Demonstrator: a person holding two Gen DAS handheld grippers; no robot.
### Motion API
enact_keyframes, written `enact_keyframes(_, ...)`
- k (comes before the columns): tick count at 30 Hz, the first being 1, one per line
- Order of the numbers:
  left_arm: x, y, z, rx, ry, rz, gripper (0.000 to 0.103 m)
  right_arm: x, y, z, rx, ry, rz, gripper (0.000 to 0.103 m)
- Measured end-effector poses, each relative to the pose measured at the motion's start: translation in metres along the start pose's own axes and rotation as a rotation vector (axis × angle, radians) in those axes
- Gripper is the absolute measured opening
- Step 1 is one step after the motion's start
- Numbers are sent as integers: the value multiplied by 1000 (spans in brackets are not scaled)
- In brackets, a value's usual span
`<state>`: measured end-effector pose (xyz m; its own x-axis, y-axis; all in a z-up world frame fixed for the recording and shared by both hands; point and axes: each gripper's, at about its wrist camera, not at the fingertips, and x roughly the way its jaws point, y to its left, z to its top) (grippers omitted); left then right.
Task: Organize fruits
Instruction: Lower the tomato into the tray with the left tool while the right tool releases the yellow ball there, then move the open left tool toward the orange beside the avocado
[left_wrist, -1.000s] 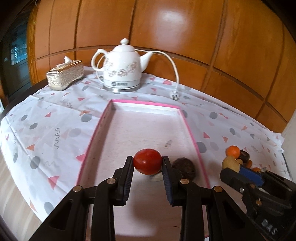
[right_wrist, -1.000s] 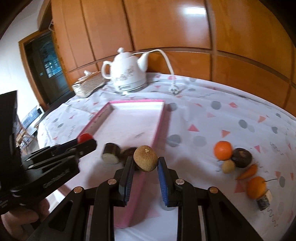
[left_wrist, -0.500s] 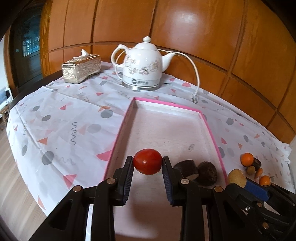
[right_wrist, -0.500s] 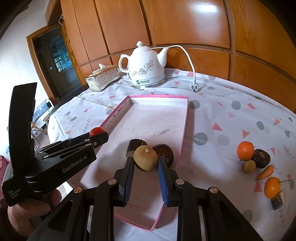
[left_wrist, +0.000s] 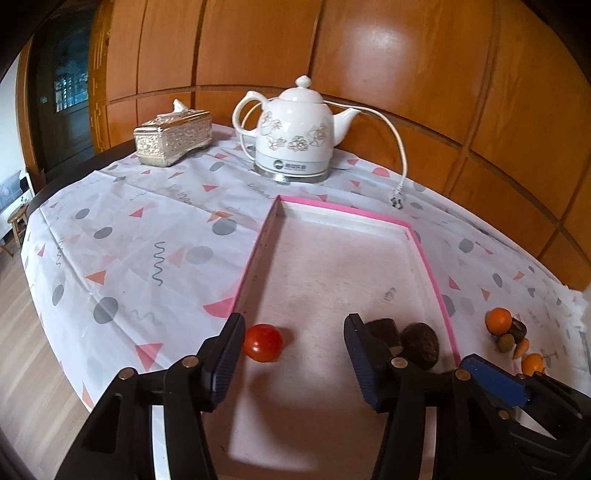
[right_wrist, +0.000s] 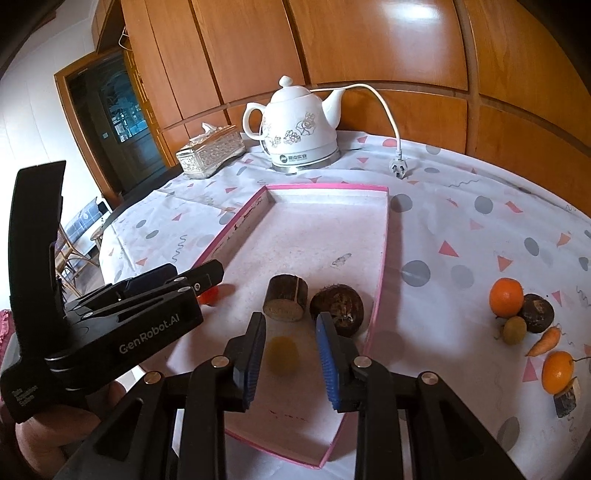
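Left gripper (left_wrist: 293, 325): its jaws have just been opening and now stand wide. It pinches nothing.
Tomato (left_wrist: 263, 342): small, red and round. It sits on the tray floor between the left jaws, right by the left-side pad. I cannot tell if it touches that pad.
Right gripper (right_wrist: 290, 323): its jaws are a little apart and squeeze nothing.
Yellow-brown fruit (right_wrist: 282, 350): it is a blurry blob between the right jaws, over the tray floor. The pads do not press on it.
Hand (right_wrist: 48, 424): a person's hand holds the left gripper at the bottom left of the right camera's view.
Tray (right_wrist: 384, 240): flat and pale inside, with a pink rim. It lies on the spotted tablecloth (right_wrist: 461, 229).
Brown stub (right_wrist: 286, 297): a short cut piece like a little log. It lies in the tray, just past the right gripper.
Dark round fruit (right_wrist: 337, 304): it is in the tray, just beside the stub and near the right rim.
Pile outside the tray: an orange (right_wrist: 506, 297), a dark ball (right_wrist: 535, 312), a small green-brown fruit (right_wrist: 514, 329), a little carrot (right_wrist: 546, 339), another orange (right_wrist: 559, 371) and a small cut block (right_wrist: 565, 400). They lie close together on the cloth, well apart from the tray.
Plug (right_wrist: 400, 168): it lies on the cloth past the tray, at the end of a white cord.
Kettle (right_wrist: 299, 129): white with flowers, standing at the far side of the table.
Tissue box (right_wrist: 210, 151): shiny, to the left of the kettle.
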<state>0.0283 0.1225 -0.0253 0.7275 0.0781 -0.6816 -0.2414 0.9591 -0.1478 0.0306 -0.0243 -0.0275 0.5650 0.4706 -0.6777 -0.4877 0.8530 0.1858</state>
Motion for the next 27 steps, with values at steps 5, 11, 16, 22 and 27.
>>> enact_keyframes(5,-12,-14,-2,25,-39,-15,77,-8,-6,-5,13,-19,-65,32)
enact_keyframes(11,-20,-28,-4,62,-51,-32,78,-22,-19,-7,41,-58,-122,34)
enact_keyframes(16,-24,-40,-7,95,-48,-50,78,-32,-32,-12,66,-82,-169,34)
enact_keyframes(22,-26,-58,-12,143,-46,-81,78,-44,-54,-22,127,-104,-224,34)
enact_keyframes(27,-26,-79,-15,194,-40,-132,78,-53,-78,-36,186,-101,-280,34)
